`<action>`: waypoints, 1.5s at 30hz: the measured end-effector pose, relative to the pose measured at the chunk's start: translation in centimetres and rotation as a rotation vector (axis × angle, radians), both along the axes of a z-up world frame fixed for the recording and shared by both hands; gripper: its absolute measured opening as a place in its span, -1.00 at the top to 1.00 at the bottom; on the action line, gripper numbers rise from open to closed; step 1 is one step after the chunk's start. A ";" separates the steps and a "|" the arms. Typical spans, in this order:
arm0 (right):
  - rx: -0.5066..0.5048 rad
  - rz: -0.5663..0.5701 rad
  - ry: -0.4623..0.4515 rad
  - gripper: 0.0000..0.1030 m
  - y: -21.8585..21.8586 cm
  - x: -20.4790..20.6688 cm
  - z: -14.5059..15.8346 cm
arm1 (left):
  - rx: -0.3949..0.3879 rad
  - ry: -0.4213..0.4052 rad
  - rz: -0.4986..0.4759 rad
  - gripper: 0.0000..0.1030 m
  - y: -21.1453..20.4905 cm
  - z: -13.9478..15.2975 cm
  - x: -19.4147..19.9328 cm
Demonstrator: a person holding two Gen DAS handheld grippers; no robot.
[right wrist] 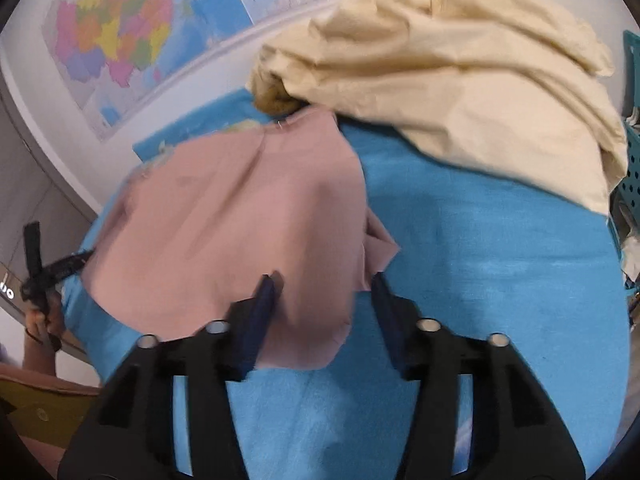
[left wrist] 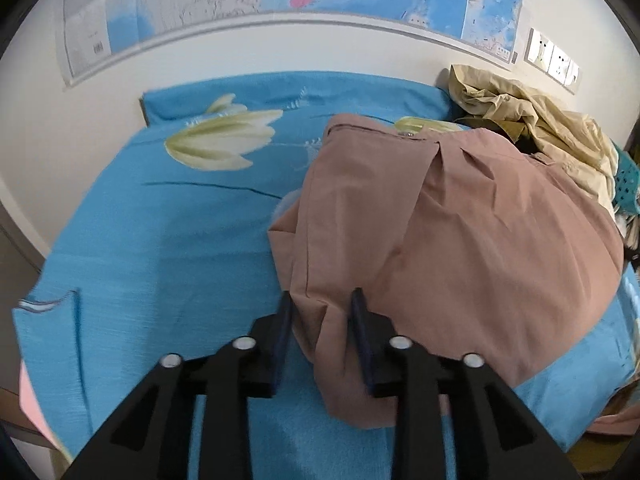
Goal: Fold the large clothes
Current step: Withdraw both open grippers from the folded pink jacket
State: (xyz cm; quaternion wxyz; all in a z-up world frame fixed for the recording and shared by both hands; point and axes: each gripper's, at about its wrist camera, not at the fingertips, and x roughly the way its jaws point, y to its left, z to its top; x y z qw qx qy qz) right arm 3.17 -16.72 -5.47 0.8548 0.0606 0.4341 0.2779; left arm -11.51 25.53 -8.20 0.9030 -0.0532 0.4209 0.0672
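On the bed (left wrist: 132, 240), which has a blue sheet (right wrist: 480, 264) with pale flowers, lies a brown garment (left wrist: 460, 232). It is partly folded and its long axis goes from the near edge of the bed toward the wall, with the waistband or hem end pointing to the wall. Behind it, by the wall, a beige garment (right wrist: 460, 64) lies crumpled in a heap, touching the far end of the brown one.

Only the left wrist view shows the flower print, the wall sockets (left wrist: 554, 60) and the seam with a pleat on the brown cloth. Only the right wrist view shows the other gripper at the left edge and a teal basket (right wrist: 632, 168) at the right.

The left gripper (left wrist: 322, 300) has its fingers narrow, with a bunched near corner of the brown garment between them. The right gripper (right wrist: 324, 284) has its fingers wide apart; the near edge of the brown garment lies between them and over the left finger, not clamped.
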 end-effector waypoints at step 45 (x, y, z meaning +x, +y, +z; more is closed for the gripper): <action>0.260 0.095 0.074 -0.55 1.3 -4.9 1.3 | -0.115 -0.020 0.008 -0.51 -1.8 -0.5 -5.8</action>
